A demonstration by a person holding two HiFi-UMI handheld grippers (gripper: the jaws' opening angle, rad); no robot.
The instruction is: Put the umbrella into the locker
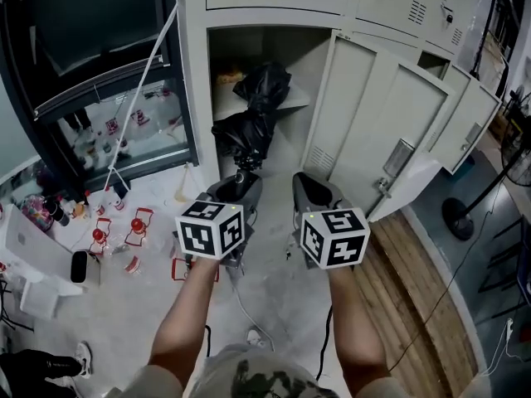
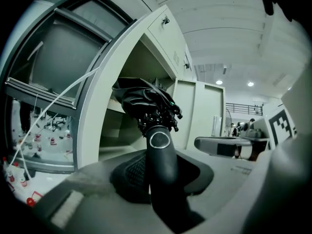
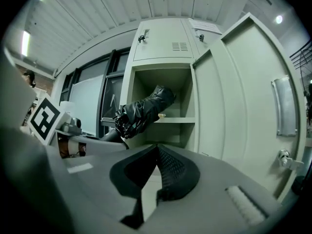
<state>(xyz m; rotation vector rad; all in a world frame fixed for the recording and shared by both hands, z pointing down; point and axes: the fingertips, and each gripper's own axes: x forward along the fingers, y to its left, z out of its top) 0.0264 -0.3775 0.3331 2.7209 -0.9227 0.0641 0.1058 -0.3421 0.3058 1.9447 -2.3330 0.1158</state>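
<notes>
The umbrella [image 1: 253, 118], folded and black, was held aslant in the mouth of the open locker [image 1: 195, 98]. Its far end reached in above the shelf [image 1: 297, 99], while its handle [image 2: 163, 174] was outside, towards you. Whether the tip touched the shelf or the back wall, the pictures did not show.

Your left claw [image 1: 236, 189] was clamped on that handle, the pads pressing it from both sides and the button end sticking out past them. Your right claw [image 1: 315, 193] hung just beside it with its pads brought together and nothing between them. It took no part in the carry.

The door [image 1: 365, 114] stood swung wide to the right, so the opening was clear.

So you were well past the pick-up and into the placing, by my reckoning. What was left was to push the umbrella fully in until it lay on the shelf or the locker floor, let go of the handle and draw the left claw back out. Closing the door was not asked for.
</notes>
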